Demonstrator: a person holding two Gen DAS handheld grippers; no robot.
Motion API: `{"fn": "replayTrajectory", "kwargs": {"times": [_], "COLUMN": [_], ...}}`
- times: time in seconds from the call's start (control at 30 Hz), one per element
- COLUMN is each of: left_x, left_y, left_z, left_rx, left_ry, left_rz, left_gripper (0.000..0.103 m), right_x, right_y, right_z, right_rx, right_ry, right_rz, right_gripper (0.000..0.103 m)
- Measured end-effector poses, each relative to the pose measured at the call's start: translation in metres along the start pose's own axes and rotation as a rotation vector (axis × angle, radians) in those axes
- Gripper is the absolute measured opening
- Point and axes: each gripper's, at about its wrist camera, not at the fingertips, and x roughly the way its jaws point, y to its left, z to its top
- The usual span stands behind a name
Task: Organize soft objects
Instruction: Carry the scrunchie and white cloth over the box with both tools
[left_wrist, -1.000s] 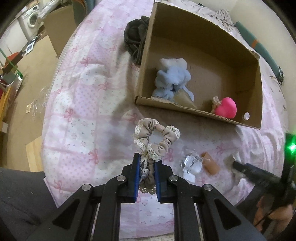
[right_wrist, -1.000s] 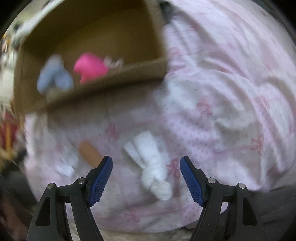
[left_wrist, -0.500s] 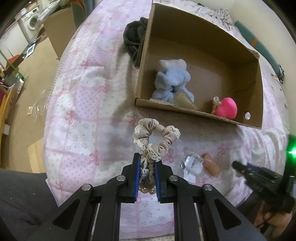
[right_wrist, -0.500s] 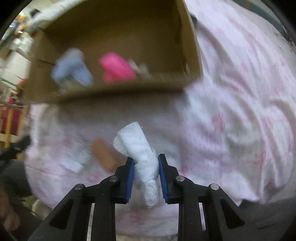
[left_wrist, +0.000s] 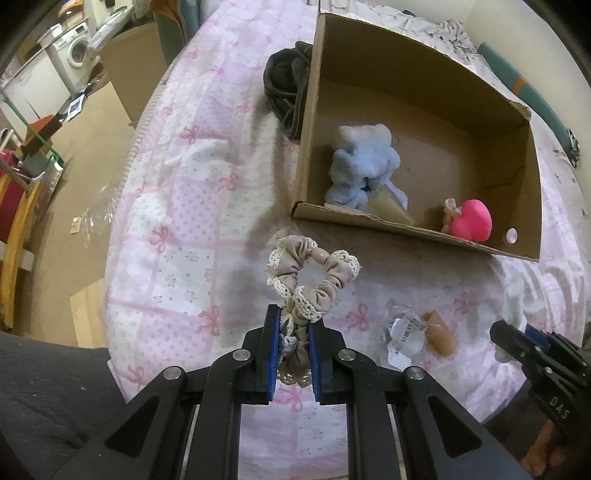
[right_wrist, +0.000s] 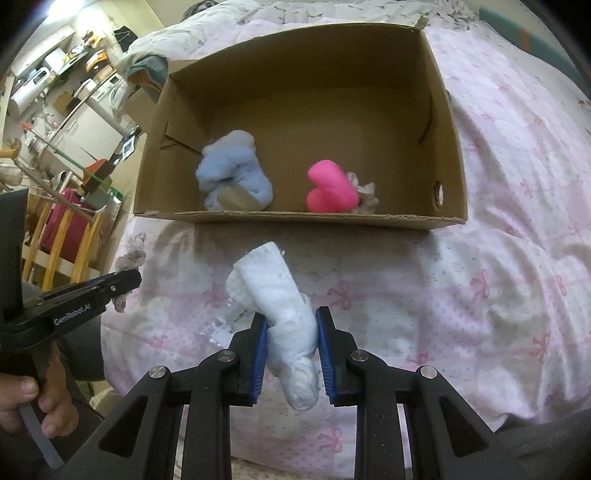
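Clamping a beige lace-edged scrunchie (left_wrist: 314, 275), the left gripper (left_wrist: 292, 354) has its blue pads drawn narrow on the fabric's lower end, the loop standing free above the bed (left_wrist: 192, 229). Its side reads "GenRobot.AI" in the right wrist view, where a hand (right_wrist: 33, 391) grips its handle. The right gripper (right_wrist: 290, 354) is likewise pinched on a rolled white cloth (right_wrist: 277, 295), whose knotted end hangs below the pads; the letters "DAS" show on its body in the left wrist view. Near the bed's front edge lie a crumpled clear wrapper (left_wrist: 404, 328) with a barcode label too small to read and, touching it, a tan cone-shaped piece (left_wrist: 441, 332). Farther out sits an open cardboard box (right_wrist: 448, 147) holding a fluffy blue toy (right_wrist: 232, 170), a pink heart (right_wrist: 330, 188) and a small pale item (right_wrist: 364, 192) half hidden behind the heart, hard to identify. A dark garment (left_wrist: 286, 88) lies against the box's left wall, partly cut off by it. A washing machine (left_wrist: 75, 51) stands beyond the bed.
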Motion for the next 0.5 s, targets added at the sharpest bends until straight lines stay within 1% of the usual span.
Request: {"fn": "replayTrajectory", "kwargs": {"times": [0.23,0.5], "left_x": [0.0000,-0.0046], "left_y": [0.0072,0.0029], "left_z": [-0.0005,-0.0046], "left_rx": [-0.019,0.012], "left_ry": [-0.006,-0.037], "left_rz": [0.017,0.042], "left_gripper": [0.013,0.013], "right_x": [0.0010,-0.0018], "right_y": [-0.0018,-0.0024], "right_z": [-0.0006,0.0005], "right_rx": [0.014,0.023], "right_ry": [-0.004,-0.010], "right_rz": [0.014,0.034], "right_gripper": [0.027,0.027]}}
